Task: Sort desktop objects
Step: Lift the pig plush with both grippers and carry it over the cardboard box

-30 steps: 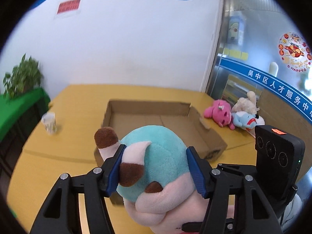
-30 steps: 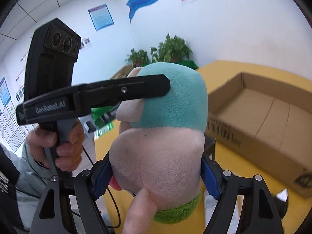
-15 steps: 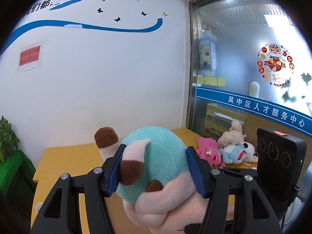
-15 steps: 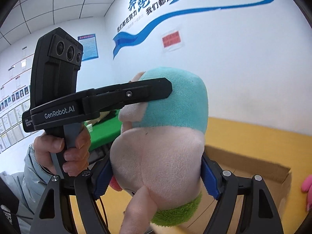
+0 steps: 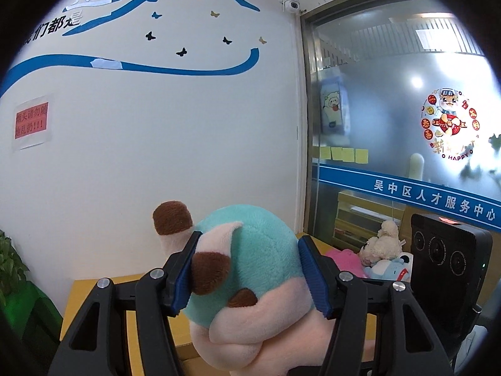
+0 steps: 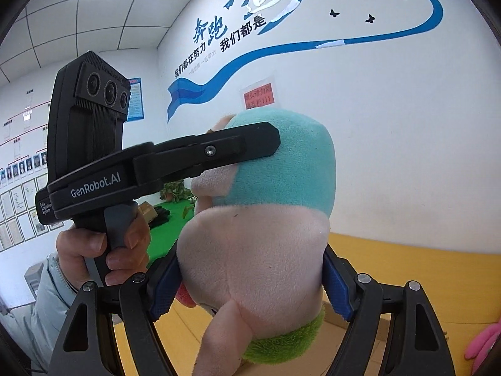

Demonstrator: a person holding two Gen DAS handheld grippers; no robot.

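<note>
A teal-and-pink plush toy (image 5: 250,269) is held aloft above the yellow table (image 6: 438,269), gripped by both tools at once. Its long axis runs upright in the right wrist view, teal head toward 12 o'clock, green base toward 6. The left gripper (image 5: 247,274) pinches the head from both sides; the right gripper (image 6: 250,285) clamps the pink belly. The toy's face is hidden. A hand (image 6: 103,250) at 9 o'clock grasps the left tool's handle. Other plush toys (image 5: 382,257) lie at 4 o'clock, partly cut off
</note>
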